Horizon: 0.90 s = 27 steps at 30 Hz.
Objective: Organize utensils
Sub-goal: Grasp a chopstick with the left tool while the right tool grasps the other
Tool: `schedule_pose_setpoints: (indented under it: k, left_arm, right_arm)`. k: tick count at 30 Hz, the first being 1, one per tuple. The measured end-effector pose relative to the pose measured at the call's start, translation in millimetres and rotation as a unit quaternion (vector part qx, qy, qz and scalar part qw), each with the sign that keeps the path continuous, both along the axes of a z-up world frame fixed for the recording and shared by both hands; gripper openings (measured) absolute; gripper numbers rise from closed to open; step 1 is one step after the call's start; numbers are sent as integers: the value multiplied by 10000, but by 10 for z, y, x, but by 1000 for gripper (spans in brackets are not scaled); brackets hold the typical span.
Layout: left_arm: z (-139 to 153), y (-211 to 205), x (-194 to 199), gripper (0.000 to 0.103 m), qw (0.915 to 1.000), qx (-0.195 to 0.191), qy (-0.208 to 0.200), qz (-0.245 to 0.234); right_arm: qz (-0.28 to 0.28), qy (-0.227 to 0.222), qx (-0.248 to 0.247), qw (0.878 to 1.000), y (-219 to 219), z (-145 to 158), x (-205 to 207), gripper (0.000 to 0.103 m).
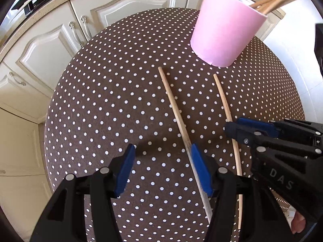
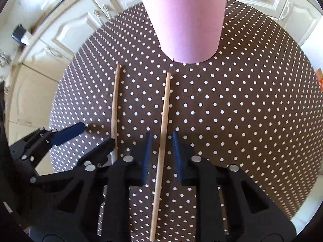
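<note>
Dotted tablecloth (image 1: 101, 100); pink cup (image 2: 187, 20) top cropped.

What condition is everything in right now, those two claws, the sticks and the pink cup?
Left claw: open, its right pad beside the left stick, not gripping.
Right claw: open, astride the right stick.
Left stick: flat on the table.
Right stick: flat on the table.
Pink cup: upright, holding several sticks.
Table: covered by a dotted brown cloth.

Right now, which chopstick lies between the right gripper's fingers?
The right-hand chopstick, nearer the right gripper; the other chopstick lies outside, toward the left gripper.
</note>
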State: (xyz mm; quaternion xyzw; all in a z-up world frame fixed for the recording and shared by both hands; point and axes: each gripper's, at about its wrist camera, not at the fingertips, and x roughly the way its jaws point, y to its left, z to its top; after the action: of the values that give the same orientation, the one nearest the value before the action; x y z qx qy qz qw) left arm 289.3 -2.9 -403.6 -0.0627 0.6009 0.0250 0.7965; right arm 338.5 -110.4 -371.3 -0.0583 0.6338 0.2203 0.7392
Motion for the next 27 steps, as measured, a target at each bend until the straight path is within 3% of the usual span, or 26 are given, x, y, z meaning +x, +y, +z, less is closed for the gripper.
schedule_pose_setpoints:
  k: [3, 14, 18, 20, 22, 27]
  left_arm:
    - [-1, 4, 58, 58, 9999, -37, 23, 104]
    - [11, -35, 381, 55, 9998, -66, 184, 94]
    - [4, -146, 513, 37, 9986, 411, 296, -123]
    - [11, -175, 548, 32, 9986, 397, 310, -182]
    - [22, -203, 574, 11, 9986, 382, 287, -213]
    - [27, -223, 591, 6, 9994, 250, 220, -131]
  right_arm:
    - [76, 139, -215, 9996, 147, -21, 101, 7]
    - [-136, 689, 275, 9971, -53, -44, 349, 6]
    - [-189, 806, 378, 9958, -215, -50, 416, 6]
    - [-208, 867, 424, 9951, -257, -51, 438, 6]
    - [-192, 907, 445, 9947, -271, -34, 458, 6]
    - [-230, 949, 526, 9938, -260, -64, 479, 6]
